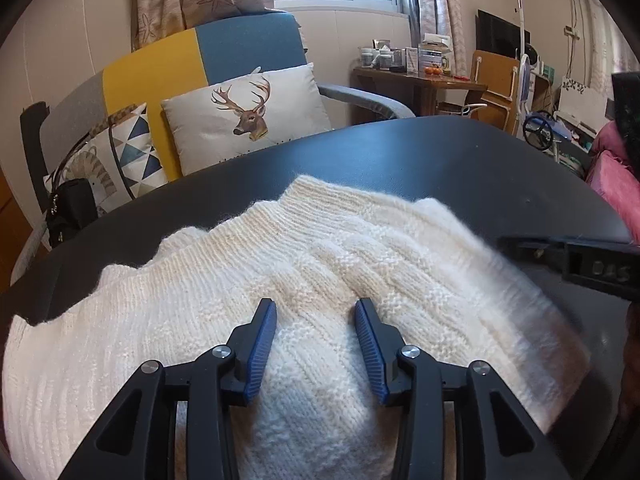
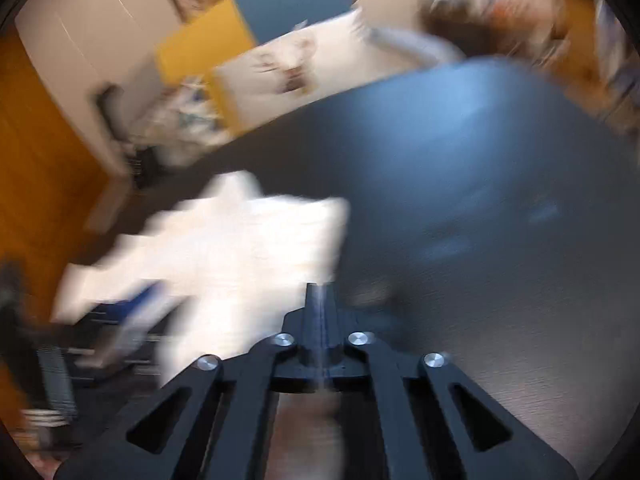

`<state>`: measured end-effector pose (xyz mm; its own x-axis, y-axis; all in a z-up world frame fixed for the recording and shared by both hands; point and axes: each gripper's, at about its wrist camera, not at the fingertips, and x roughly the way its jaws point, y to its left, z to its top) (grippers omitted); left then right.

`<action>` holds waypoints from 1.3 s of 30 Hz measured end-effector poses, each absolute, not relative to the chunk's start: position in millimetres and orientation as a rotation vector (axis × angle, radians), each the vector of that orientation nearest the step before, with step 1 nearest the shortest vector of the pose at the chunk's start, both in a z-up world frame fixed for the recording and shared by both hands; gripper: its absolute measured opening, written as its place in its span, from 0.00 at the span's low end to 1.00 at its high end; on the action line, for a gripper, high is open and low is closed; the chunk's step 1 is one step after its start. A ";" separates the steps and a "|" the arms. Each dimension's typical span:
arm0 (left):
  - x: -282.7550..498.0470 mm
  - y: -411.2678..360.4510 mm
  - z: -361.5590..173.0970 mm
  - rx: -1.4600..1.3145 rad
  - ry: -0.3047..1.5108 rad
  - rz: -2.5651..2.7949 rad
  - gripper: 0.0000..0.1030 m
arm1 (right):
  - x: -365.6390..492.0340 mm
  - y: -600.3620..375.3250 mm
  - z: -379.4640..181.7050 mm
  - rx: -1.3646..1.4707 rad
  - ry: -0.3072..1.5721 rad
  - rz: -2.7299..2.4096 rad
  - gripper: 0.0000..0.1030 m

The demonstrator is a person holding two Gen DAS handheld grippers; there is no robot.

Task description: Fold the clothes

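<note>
A cream knit sweater lies in a folded heap on the dark table. My left gripper hovers just over its middle, open, with nothing between the blue pads. My right gripper comes in from the right edge, beside the sweater's blurred right side. The right wrist view is heavily motion-blurred. There the right gripper has its fingers pressed together at the right edge of the sweater. The blur hides whether any cloth is pinched.
Behind the table stands a yellow-and-blue sofa with a deer cushion and a black bag. A cluttered wooden side table is at the back right and pink fabric at the far right. Bare tabletop lies right of the sweater.
</note>
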<state>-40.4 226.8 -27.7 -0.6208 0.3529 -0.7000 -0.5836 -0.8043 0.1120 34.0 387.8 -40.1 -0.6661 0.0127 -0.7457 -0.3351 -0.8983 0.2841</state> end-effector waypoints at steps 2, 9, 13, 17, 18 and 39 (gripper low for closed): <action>-41.3 226.2 -28.1 -0.937 0.446 2.388 0.41 | 38.3 402.0 -53.3 -1.217 0.771 2.624 0.00; -43.9 221.3 -27.8 -0.950 0.390 2.371 0.42 | 25.0 416.1 -54.4 -1.157 1.033 2.672 0.19; -41.9 223.1 -26.9 -0.941 0.410 2.381 0.42 | -9.9 421.0 -66.2 -1.200 1.226 2.604 0.27; -42.2 222.8 -26.7 -0.944 0.405 2.379 0.43 | -30.1 415.3 -70.4 -1.277 1.131 2.611 0.21; -42.6 222.4 -26.8 -0.947 0.401 2.377 0.43 | -32.3 409.5 -65.7 -1.286 1.029 2.639 0.13; -39.7 180.9 -5.7 -1.043 0.269 2.389 0.43 | 14.8 313.7 6.0 -1.134 0.460 2.934 0.20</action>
<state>-39.7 180.9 -5.7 -0.5712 0.3779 -0.7287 -0.5302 -0.8475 -0.0239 14.8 313.7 6.0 -0.7449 -0.1380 -0.6528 -0.0683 -0.9574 0.2804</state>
